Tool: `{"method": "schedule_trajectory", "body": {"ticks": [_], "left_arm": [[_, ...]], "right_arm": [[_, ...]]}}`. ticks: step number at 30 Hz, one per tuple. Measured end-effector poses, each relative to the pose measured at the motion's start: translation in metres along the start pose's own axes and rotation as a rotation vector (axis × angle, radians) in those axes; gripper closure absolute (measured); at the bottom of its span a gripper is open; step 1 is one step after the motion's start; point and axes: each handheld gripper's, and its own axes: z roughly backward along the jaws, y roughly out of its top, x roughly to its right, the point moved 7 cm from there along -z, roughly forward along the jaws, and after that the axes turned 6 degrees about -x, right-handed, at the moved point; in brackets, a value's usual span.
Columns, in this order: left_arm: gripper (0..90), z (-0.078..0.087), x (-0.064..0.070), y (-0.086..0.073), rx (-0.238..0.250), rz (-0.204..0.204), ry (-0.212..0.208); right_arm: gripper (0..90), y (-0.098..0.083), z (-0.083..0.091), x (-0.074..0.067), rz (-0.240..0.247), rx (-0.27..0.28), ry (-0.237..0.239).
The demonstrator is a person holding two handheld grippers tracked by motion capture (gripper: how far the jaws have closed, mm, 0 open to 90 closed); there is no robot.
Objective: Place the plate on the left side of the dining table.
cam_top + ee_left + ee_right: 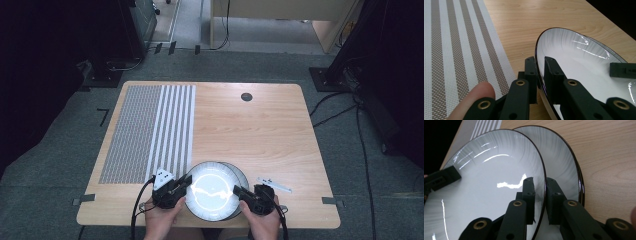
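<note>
2 plates sit stacked at the near edge of the wooden table (260, 130), just right of the striped placemat (150, 132), the largest thing lying on it. The top plate (214, 192) is white with a dark rim and is offset toward the person, so the lower plate (564, 157) peeks out on the far side. Well right of them lies a small white strip (275, 184), too small to identify.

The left gripper (539, 75) has its 2 jaws narrowed on the top plate's left rim, 1 inside and 1 outside. The right gripper (540, 195) pinches the opposite rim the same way. The plate therefore lies directly between the 2 hands, each equally near, grips on a left-right line across its middle. Any lift, I judge, depends on both hands rising together to keep it level.
</note>
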Motion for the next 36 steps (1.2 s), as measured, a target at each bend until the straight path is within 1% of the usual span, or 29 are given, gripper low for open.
{"method": "schedule_trajectory", "body": {"ticks": [1,3,4,5,6,9,12,15,20,25,30,36], "left_arm": [[81.8,0.001,0.000,0.000,0.000,-0.003,0.002],[81.9,0.001,0.000,0.001,-0.001,0.002,-0.001],[81.9,0.001,-0.001,0.001,-0.002,0.006,-0.006],[81.9,0.002,0.000,0.001,-0.006,0.002,-0.005],[81.9,0.002,-0.001,0.001,-0.007,0.003,-0.006],[82.4,0.006,-0.001,0.004,-0.002,0.016,-0.020],[83.3,0.009,-0.004,0.005,-0.002,0.036,-0.035],[83.8,0.011,-0.005,0.006,0.003,0.046,-0.037],[83.7,0.017,-0.005,0.013,0.014,0.036,-0.025],[83.7,0.021,-0.009,0.020,0.025,0.043,-0.023],[83.7,0.026,-0.016,0.030,0.044,0.051,-0.011],[83.8,0.033,-0.031,0.045,0.059,0.060,0.006]], "right_arm": [[81.8,0.000,0.000,0.000,-0.016,0.006,0.007],[84.4,0.001,0.000,0.003,-0.104,0.006,0.060],[85.4,0.002,0.000,0.005,-0.137,0.004,0.090],[85.7,0.003,0.001,0.006,-0.171,-0.003,0.112],[85.8,0.003,0.001,0.006,-0.172,-0.002,0.111],[86.0,0.005,0.003,0.003,-0.161,0.022,0.113],[86.0,0.008,0.006,-0.002,-0.115,0.041,0.102],[86.0,0.011,0.007,-0.007,-0.088,0.045,0.093],[86.0,0.016,0.009,-0.012,-0.087,0.033,0.105],[85.9,0.027,0.010,-0.019,-0.057,0.020,0.102],[85.9,0.038,0.007,-0.030,-0.040,0.008,0.108],[85.8,0.054,-0.003,-0.047,-0.021,-0.006,0.119]]}}
